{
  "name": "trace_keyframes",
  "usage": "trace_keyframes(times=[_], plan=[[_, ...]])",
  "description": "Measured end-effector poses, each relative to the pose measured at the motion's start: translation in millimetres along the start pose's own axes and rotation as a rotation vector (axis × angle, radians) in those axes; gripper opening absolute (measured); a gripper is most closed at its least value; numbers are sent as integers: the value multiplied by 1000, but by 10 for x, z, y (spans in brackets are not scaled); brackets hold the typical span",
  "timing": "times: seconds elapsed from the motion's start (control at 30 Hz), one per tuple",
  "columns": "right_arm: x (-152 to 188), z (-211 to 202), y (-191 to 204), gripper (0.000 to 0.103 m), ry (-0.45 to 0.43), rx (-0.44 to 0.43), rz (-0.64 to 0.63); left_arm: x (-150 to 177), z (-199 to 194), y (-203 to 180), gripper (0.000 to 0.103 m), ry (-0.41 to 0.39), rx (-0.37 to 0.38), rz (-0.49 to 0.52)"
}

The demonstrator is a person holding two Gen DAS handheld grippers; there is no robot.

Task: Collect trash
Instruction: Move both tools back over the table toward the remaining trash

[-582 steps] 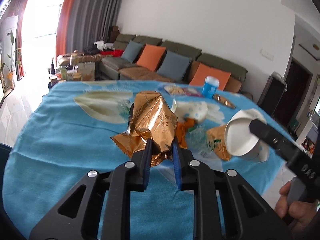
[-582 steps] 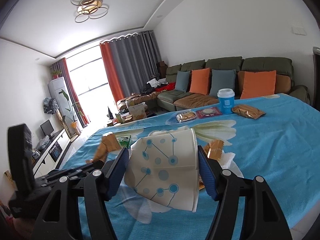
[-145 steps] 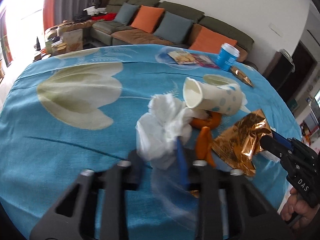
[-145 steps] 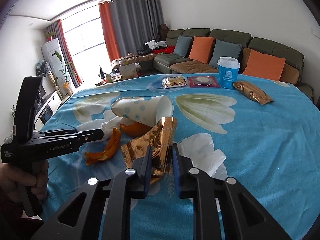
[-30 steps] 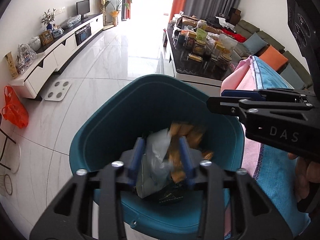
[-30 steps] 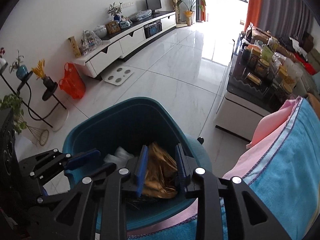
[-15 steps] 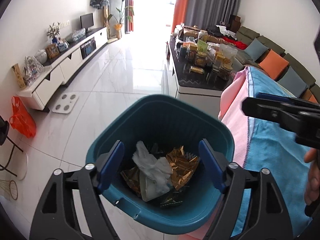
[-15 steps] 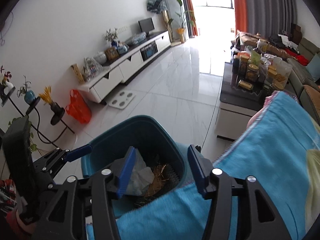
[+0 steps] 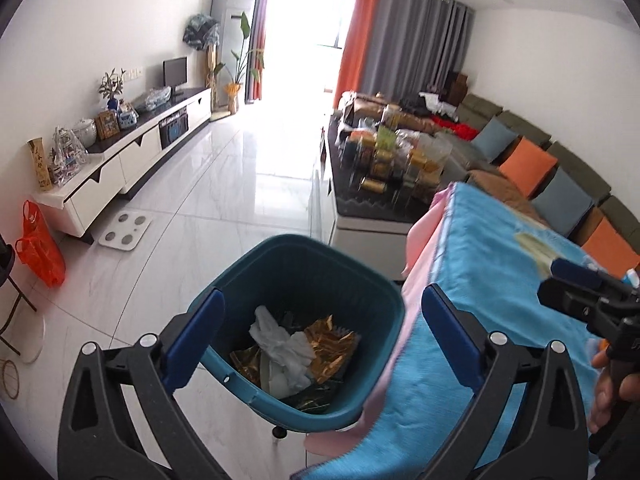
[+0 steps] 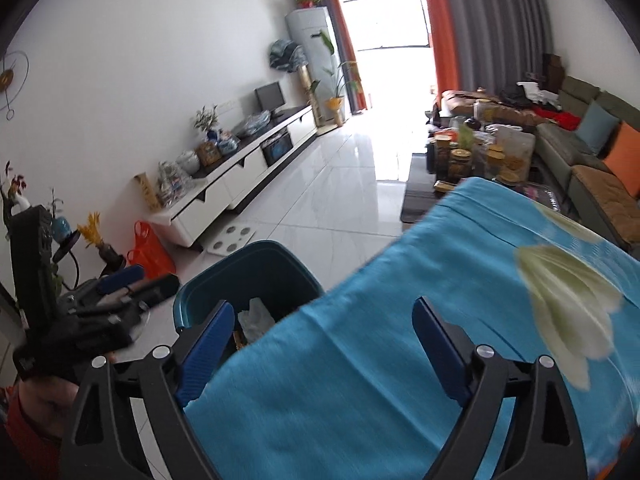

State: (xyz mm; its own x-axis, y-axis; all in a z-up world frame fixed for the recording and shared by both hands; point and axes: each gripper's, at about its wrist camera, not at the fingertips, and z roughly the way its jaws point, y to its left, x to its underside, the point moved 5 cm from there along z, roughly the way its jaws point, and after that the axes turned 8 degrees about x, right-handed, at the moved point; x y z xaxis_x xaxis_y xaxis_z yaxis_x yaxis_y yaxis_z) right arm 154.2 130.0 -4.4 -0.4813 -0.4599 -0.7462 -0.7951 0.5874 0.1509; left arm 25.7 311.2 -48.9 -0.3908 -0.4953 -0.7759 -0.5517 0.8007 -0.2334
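Observation:
A teal trash bin [image 9: 288, 256] stands on the floor beside the table; it also shows in the right wrist view [image 10: 224, 276]. Inside lie white crumpled tissue [image 9: 280, 340] and gold foil wrappers [image 9: 332, 344]. My left gripper [image 9: 320, 332] is wide open and empty, above the bin. My right gripper [image 10: 324, 344] is wide open and empty, over the blue tablecloth [image 10: 400, 320] near the table's corner. The left gripper shows in the right wrist view [image 10: 132, 280], and the right one in the left wrist view [image 9: 576, 284].
The table with blue cloth [image 9: 492, 264] and pink underlayer [image 9: 424, 240] is right of the bin. A low table with jars [image 9: 392, 164], a white TV cabinet [image 9: 132, 152], a floor scale [image 9: 126, 232], an orange bag [image 9: 40, 248] and a sofa [image 9: 552, 176] surround the white tiled floor.
Both grippers have opened and dropped the tissue and gold wrapper into the bin, then risen and drawn back. The right gripper has swung over the tablecloth.

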Motion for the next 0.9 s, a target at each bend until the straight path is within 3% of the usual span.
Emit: trace_keyframes(times=[0.2,0.37,0.9], plan=[[213,-343,-299,96,-53,77,42,-92,-419,-271,97,-102,5,37],[448,-649,-479,96,-92,147,73,-136,-652,-640,97,-182,71,94],[1096,-1517,-891,96,-203,334,168,224,-853,-1621,97,-157,350,195]])
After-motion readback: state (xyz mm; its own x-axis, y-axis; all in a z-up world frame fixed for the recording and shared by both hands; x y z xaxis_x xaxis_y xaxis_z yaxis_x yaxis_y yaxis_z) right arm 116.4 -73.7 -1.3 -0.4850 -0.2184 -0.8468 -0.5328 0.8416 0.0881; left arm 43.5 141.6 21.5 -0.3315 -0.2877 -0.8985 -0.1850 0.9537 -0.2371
